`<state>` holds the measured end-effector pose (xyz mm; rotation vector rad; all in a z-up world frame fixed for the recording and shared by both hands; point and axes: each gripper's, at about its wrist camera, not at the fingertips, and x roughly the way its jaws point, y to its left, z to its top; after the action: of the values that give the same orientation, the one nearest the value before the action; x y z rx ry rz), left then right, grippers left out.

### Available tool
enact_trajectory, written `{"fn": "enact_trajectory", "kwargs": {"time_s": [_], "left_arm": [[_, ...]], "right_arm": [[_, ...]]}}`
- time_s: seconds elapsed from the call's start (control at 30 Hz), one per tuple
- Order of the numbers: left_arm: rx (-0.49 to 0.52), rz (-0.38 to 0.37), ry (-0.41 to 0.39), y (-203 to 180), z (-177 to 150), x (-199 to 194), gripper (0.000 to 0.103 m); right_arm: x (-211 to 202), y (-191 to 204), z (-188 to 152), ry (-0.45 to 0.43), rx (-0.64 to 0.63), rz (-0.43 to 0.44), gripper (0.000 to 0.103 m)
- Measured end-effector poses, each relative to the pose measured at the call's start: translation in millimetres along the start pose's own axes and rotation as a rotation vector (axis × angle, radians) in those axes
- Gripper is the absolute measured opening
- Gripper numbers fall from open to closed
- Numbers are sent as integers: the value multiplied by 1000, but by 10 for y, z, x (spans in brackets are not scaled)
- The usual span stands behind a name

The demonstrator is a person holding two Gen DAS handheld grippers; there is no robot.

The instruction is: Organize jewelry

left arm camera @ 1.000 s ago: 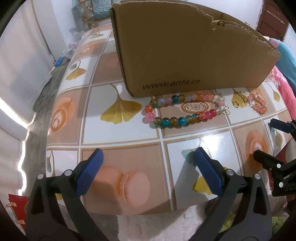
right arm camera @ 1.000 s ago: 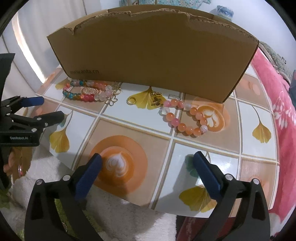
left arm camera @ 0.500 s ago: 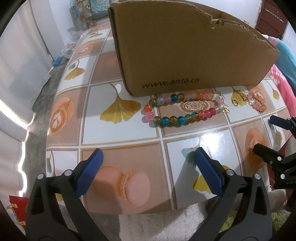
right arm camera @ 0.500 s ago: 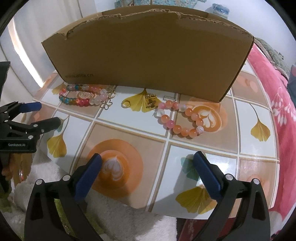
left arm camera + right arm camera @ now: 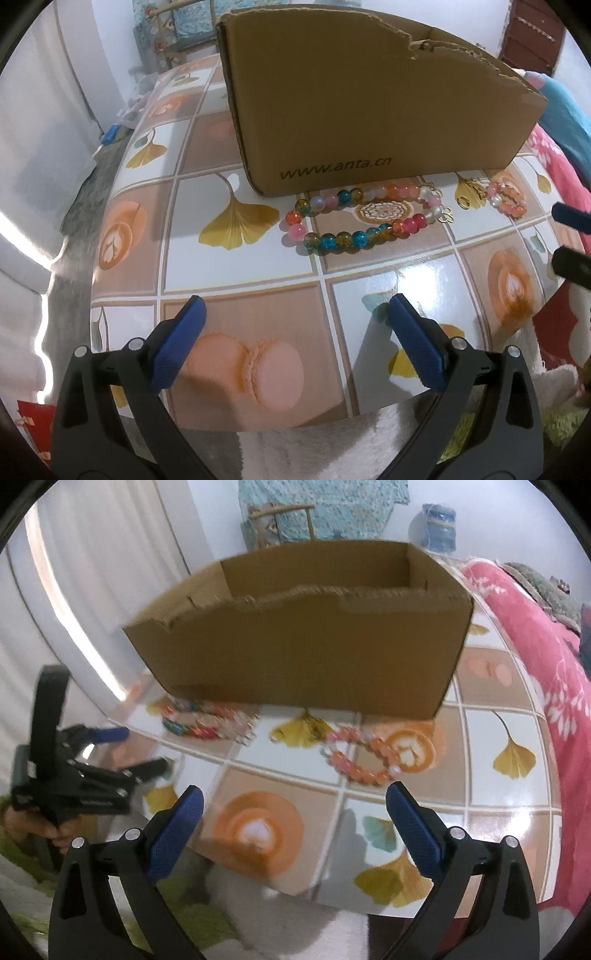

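Left wrist view: the left hand-held gripper point(image 5: 295, 339) hangs over the near edge of the bench point(image 5: 240, 273), its blue-padded fingers point(image 5: 179, 349) spread wide with nothing between them. Ahead of it and slightly to its right lies the multicoloured bead bracelet point(image 5: 364, 218), flat on the patterned bench top, just in front of the cardboard box point(image 5: 369, 99); whether the bracelet touches the box wall cannot be told. Farther to the right, also near the foot of the box, lies the pink and orange bead bracelet point(image 5: 506, 197), with a small gold ring point(image 5: 463, 202) just beside it. At the right edge the tips of the right hand-held gripper point(image 5: 570, 240) show, standing apart.

Right wrist view, somewhat blurred: the right hand-held gripper point(image 5: 295, 818) is likewise wide open and empty above the bench's near edge point(image 5: 295, 849). The pink and orange bead bracelet point(image 5: 364, 755) lies straight ahead of it, close in front of the box point(image 5: 303, 642), whose open top shows from here. The multicoloured bead bracelet point(image 5: 207, 722) lies ahead to the left, by the box's left corner. At far left a hand point(image 5: 33, 825) holds the left hand-held gripper point(image 5: 146, 749), its jaws apart.
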<state>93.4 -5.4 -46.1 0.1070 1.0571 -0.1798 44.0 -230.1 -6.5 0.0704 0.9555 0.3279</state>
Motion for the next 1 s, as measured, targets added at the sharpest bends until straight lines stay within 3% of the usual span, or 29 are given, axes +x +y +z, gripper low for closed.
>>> {"fn": "enact_trajectory", "kwargs": {"time_s": [0.23, 0.27, 0.37, 0.53, 0.67, 0.8, 1.0], "left_arm": [[-29, -31, -116, 95, 84, -158, 95], [-38, -34, -133, 117, 113, -180, 94], [-54, -41, -153, 168, 196, -182, 74], [-109, -123, -129, 296, 322, -33, 54], [-97, -126, -91, 328, 409, 112, 39], [-80, -117, -64, 335, 414, 159, 33], [-55, -132, -53, 332, 437, 185, 33]], "right_arm": [[35, 213, 179, -47, 15, 98, 96], [47, 244, 210, -54, 10, 111, 91], [165, 343, 306, -52, 9, 128, 81], [392, 393, 459, -13, 36, 144, 60], [563, 427, 535, 22, 47, 129, 39], [706, 464, 556, 65, 43, 112, 23], [819, 543, 561, 105, 16, 73, 16]]}}
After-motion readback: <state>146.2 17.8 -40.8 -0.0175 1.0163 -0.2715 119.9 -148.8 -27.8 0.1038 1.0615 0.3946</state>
